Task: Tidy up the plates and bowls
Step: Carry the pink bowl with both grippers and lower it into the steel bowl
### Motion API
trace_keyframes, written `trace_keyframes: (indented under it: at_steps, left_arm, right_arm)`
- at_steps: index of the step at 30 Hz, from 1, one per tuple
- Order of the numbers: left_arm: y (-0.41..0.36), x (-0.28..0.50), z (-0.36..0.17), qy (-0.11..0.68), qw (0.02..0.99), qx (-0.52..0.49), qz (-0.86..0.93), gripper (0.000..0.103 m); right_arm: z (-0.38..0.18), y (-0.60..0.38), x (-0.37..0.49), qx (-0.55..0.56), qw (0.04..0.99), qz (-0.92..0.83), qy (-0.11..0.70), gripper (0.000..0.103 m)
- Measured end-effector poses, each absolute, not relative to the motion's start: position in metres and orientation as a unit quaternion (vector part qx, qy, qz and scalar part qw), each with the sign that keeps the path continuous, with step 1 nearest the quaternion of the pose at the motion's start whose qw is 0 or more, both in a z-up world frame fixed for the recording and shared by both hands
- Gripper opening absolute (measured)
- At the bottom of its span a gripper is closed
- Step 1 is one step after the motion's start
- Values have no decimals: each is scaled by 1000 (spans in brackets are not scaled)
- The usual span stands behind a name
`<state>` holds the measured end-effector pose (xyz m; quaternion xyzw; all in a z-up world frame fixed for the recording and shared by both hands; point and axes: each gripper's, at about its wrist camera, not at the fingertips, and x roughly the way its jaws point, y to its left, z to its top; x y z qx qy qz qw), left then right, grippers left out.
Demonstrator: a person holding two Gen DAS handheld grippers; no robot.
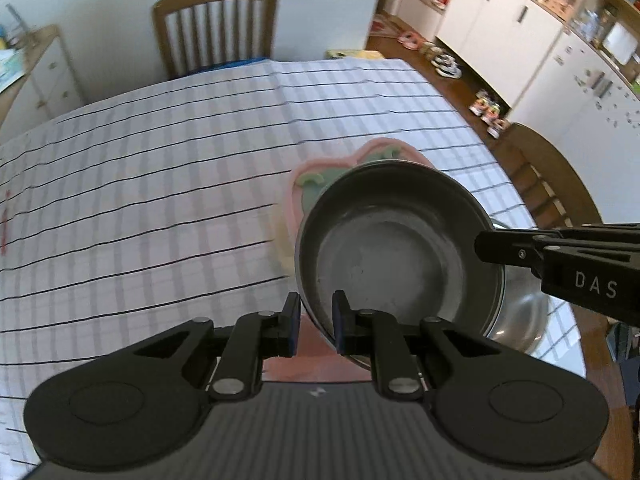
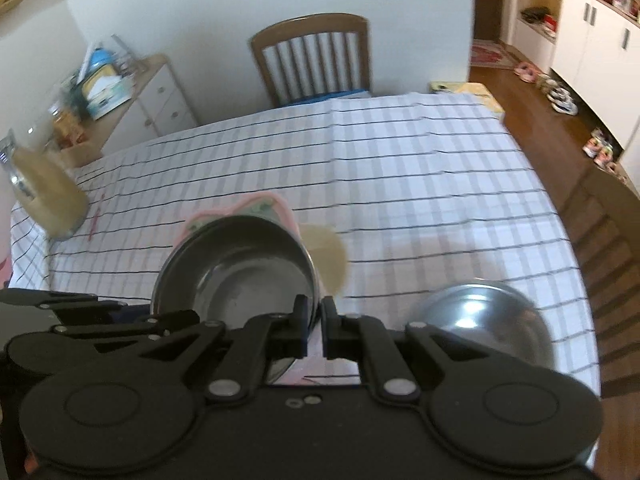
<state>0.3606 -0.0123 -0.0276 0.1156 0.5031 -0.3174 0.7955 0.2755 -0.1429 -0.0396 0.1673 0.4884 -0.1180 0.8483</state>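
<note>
A dark metal bowl (image 1: 394, 248) is held tilted above the checked tablecloth; it also shows in the right wrist view (image 2: 240, 272). My left gripper (image 1: 316, 322) has its fingers on either side of the bowl's near rim, with a gap. My right gripper (image 2: 316, 326) is shut on the bowl's right rim, and it shows at the right of the left wrist view (image 1: 486, 246). Under the bowl lie a pink plate with a green figure (image 1: 320, 178) and a beige plate (image 2: 326, 258). A shiny steel bowl (image 2: 486, 320) rests on the table to the right.
The table (image 2: 400, 168) has a white checked cloth. Wooden chairs stand at the far side (image 2: 316, 56) and right side (image 2: 600, 248). A jar lies blurred at the left edge (image 2: 48, 200). A white cabinet with clutter (image 2: 132, 96) stands far left.
</note>
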Motion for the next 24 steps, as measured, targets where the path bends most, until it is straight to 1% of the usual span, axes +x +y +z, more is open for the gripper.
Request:
trace_keyframes:
  at_steps: [8,12,19,24]
  left_arm:
    - [-93,323,-39,515,780,126,-333,15]
    - [-125,307,-53,525,772,134,-332,15]
    - [-155,288,-76,545,762,140,-320,16]
    - [-161,279,-89,550,763,149,-304,16]
  right_arm:
    - [-46,-220,230,182,839,-139,494,7]
    - [-55,-250,214,190,832,-142,501,7]
    - [-78,-283,196,197,819,-133,523,7]
    - [-94,-292,190,196,811,-118,538,7]
